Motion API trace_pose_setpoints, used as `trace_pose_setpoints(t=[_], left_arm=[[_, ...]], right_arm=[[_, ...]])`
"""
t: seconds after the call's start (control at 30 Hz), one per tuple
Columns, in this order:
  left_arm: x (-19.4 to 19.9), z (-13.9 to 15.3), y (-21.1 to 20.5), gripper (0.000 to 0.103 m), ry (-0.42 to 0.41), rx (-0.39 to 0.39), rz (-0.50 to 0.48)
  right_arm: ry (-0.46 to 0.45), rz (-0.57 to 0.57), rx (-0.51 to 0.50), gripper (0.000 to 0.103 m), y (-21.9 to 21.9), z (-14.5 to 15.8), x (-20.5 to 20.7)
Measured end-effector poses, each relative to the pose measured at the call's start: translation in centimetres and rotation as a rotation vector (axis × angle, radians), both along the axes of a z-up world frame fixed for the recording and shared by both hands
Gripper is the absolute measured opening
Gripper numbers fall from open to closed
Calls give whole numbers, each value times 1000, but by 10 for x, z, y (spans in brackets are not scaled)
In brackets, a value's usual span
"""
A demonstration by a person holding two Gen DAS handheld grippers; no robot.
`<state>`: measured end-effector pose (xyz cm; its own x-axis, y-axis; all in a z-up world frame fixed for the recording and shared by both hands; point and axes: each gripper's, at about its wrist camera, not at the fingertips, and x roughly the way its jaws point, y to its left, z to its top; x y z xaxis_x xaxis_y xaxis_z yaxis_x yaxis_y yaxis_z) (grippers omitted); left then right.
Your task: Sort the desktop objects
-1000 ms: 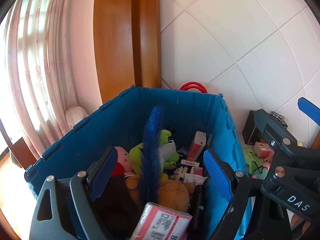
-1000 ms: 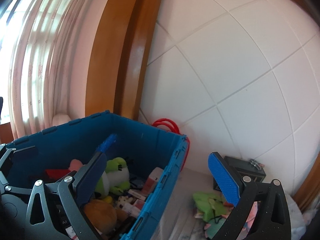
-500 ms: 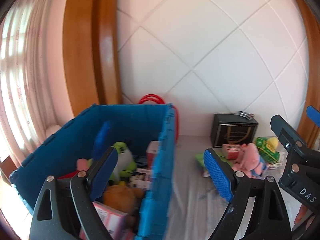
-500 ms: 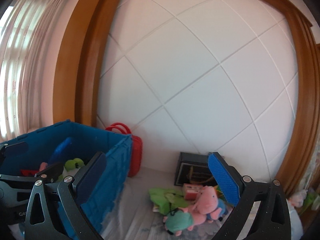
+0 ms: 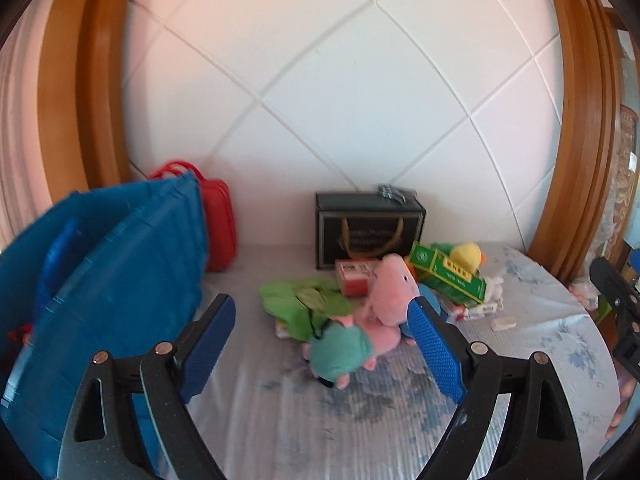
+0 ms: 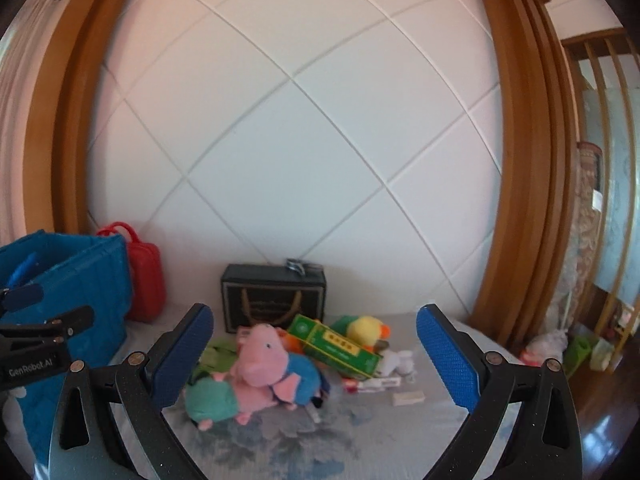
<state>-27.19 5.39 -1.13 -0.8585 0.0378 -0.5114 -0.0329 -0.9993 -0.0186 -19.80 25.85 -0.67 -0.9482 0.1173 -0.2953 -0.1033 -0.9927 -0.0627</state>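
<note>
A heap of toys lies on the flowered tablecloth: a pink pig plush (image 5: 390, 292) (image 6: 262, 354), a teal plush (image 5: 340, 350) (image 6: 210, 398), a green cloth (image 5: 304, 304), a green box (image 5: 448, 276) (image 6: 336, 344), a yellow duck plush (image 5: 466, 256) (image 6: 366, 330) and a small red box (image 5: 356, 276). The blue crate (image 5: 108, 280) (image 6: 68, 280) stands at the left. My left gripper (image 5: 320, 340) is open, above the table in front of the heap. My right gripper (image 6: 316, 344) is open too, facing the heap, with nothing between its fingers.
A black gift box (image 5: 370, 224) (image 6: 274, 300) stands against the white tiled wall, and a red case (image 5: 216, 220) (image 6: 146, 276) sits behind the crate. Small white packets (image 6: 408, 398) lie at the right of the heap. The round table's edge (image 5: 600, 344) curves at the right.
Both grippers have swung right, away from above the blue crate and toward the toy heap on the table. Both stay open with nothing held.
</note>
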Motion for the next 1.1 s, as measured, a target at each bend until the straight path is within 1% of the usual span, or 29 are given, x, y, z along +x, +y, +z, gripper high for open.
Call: trace_pose_setpoints(t=[0.1, 0.23, 0.3, 0.43, 0.57, 0.7, 0.8, 0.87, 0.97, 1.03, 1.1], left_arm=[[-19, -36, 19, 88, -79, -34, 12], [-36, -76, 21, 89, -163, -73, 50], [-46, -93, 17, 89, -204, -82, 73], [-64, -117, 14, 89, -259, -75, 98], [-83, -134, 16, 89, -293, -93, 101], [-103, -153, 14, 89, -330, -113, 98], [-124, -167, -2, 89, -359, -123, 126], [-141, -174, -14, 89, -381, -116, 153], [-169, -180, -35, 89, -400, -83, 185], [-192, -181, -43, 89, -397, -65, 194], [-219, -182, -45, 89, -392, -64, 189]], right_arm=[[-93, -35, 3, 103, 39, -38, -14], [-206, -75, -3, 103, 80, -84, -31], [-267, -93, -11, 103, 99, -106, -39], [-350, -114, -44, 103, 126, -139, -56], [-434, -119, -114, 103, 151, -170, -76], [-492, -142, -120, 103, 168, -192, -98], [-535, -161, -101, 103, 179, -207, -121], [-557, -166, -122, 103, 190, -216, -136], [-596, -193, -156, 103, 205, -231, -156], [-618, -204, -175, 103, 214, -240, -169], [-638, -216, -181, 103, 221, -248, -181]])
